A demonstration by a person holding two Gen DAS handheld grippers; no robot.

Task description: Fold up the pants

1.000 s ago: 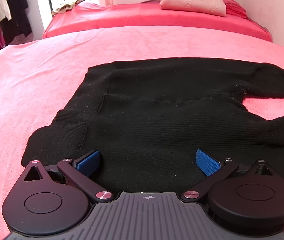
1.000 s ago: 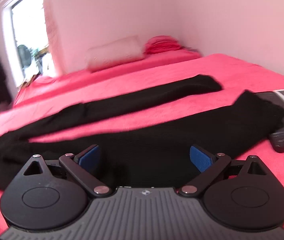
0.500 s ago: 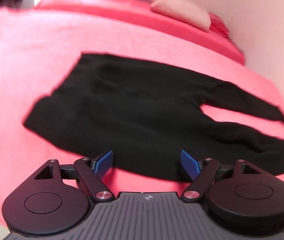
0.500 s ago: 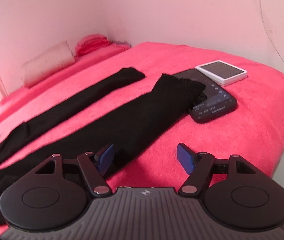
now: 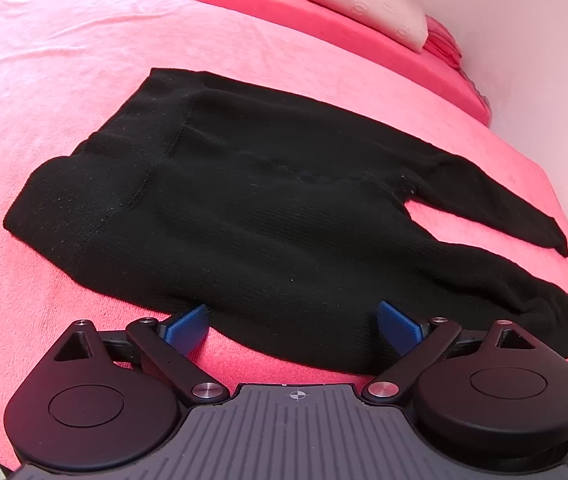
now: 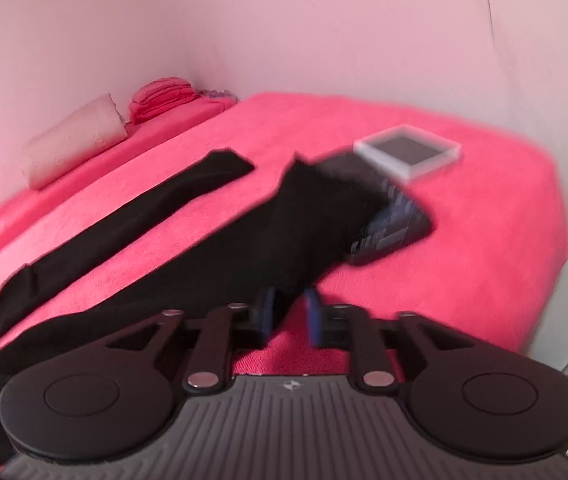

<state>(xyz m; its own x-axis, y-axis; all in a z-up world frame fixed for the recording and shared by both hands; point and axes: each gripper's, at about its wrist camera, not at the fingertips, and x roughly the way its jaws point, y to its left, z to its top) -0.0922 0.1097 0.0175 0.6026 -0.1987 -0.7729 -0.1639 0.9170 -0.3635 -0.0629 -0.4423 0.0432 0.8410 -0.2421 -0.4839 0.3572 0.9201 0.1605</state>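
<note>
Black knit pants [image 5: 268, 208] lie flat on the pink bed, waistband to the left, both legs running right. My left gripper [image 5: 293, 324] is open, its blue pads either side of the near edge of the seat area, holding nothing. In the right wrist view the two legs [image 6: 164, 236] stretch away to the left. My right gripper [image 6: 289, 316] has its blue pads drawn close around the near leg's edge [image 6: 284, 280] close to the cuff; the view is blurred and a narrow gap still shows between them.
A dark phone-like device [image 6: 395, 232] lies partly under the near leg's cuff, with a white flat box [image 6: 407, 150] beside it. A pale pillow [image 5: 367, 4] and folded pink cloth [image 6: 162, 96] sit at the bed's far end. The bed edge drops off at right.
My right gripper's jaws have narrowed from wide open to nearly closed over the near leg by the cuff. My left gripper has drawn closer to the pants' near edge, still open.
</note>
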